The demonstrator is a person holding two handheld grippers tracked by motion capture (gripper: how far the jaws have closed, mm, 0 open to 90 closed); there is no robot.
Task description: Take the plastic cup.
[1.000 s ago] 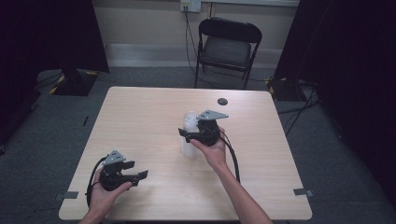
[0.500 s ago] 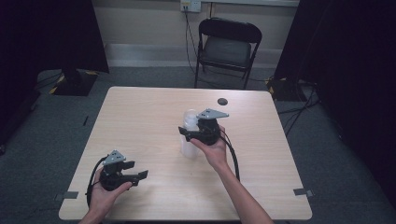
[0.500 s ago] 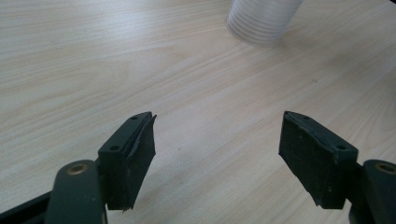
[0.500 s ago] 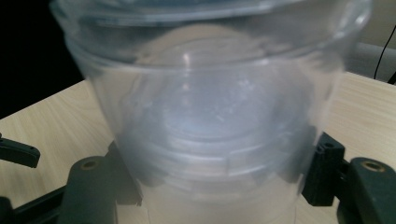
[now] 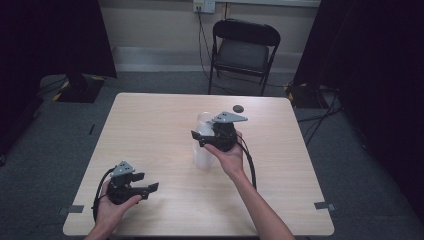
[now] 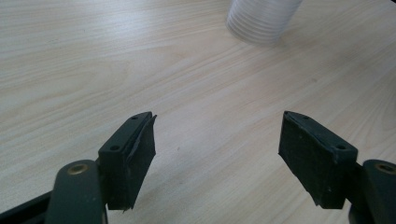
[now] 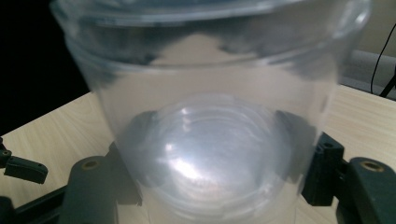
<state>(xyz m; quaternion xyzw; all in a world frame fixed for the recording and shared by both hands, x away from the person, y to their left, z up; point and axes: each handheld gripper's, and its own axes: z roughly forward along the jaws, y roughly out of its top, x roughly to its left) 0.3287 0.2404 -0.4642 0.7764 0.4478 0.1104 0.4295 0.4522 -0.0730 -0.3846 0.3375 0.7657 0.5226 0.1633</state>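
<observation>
While both grippers are kept over the wooden table, this is how things are laid out:

Cup: a clear ribbed plastic cup is stood upright on the table, a bit right of the middle. Its base is also caught at the far edge of the left gripper view.

Right gripper: the right gripper is held level against the cup's right side by the right hand. From the right gripper view, the cup is seen sitting between the two black jaws, and both pads are pressed on its walls, so it's pretty much clamped. The jaws are set about a cup's width apart, not fully closed. The grey three-cornered plate on top is pointed to the right.

Left gripper: the left gripper is parked at the near left of the table, held by the left hand. Its jaws are spread wide and nothing is held between them; only bare wood is seen in the gap. It is kept well apart from the cup.

Small dark disc: a small dark round thing is left on the far side of the table, near the cup but not touching it. What it is can't be told.

Chair: a black folding chair is set beyond the far edge of the table.
</observation>
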